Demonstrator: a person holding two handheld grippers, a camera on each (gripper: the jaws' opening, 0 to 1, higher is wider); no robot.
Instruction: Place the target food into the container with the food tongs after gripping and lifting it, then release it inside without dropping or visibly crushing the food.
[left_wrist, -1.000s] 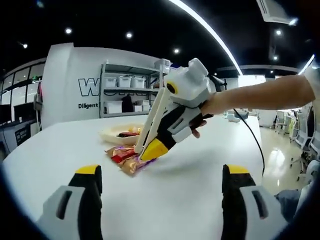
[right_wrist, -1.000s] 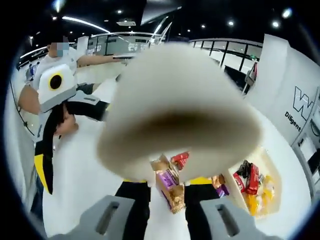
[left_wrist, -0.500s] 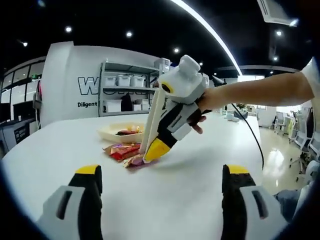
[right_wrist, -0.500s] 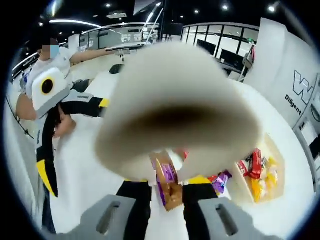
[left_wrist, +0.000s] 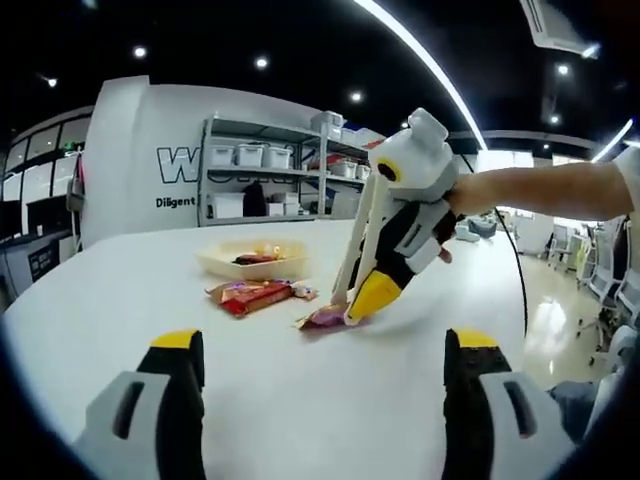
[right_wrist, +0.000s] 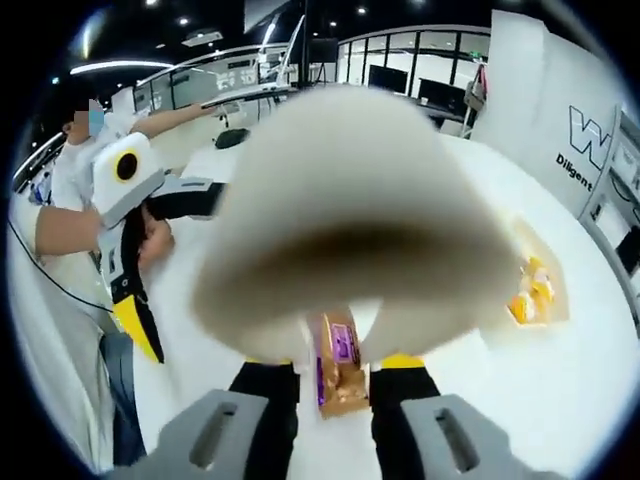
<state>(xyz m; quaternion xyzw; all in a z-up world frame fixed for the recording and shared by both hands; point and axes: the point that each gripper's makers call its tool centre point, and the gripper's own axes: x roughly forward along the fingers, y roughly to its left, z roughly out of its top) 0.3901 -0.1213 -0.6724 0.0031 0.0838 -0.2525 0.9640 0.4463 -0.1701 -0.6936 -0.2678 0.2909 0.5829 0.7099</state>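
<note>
Tray (left_wrist: 250, 262) sits at the far side of the white surface (left_wrist: 300, 400), holding a few snacks; take it as the landmark. Just nearer than the tray lie red wrappers (left_wrist: 250, 295). Right of those, well apart from the tray, is the purple snack (left_wrist: 325, 318), a flat crinkled packet with a tan edge, undamaged as far as I can see. The tongs (left_wrist: 360, 250) reach down onto it, squeezed by the right gripper (left_wrist: 375, 295); its fingers are closed on the tongs. The left gripper (left_wrist: 320, 370) hovers idle, fingers open and holding nothing. I judge this the gripping step: the snack looks pinched but barely lifted. Next comes a gentle lift and carry left to the tray.
</note>
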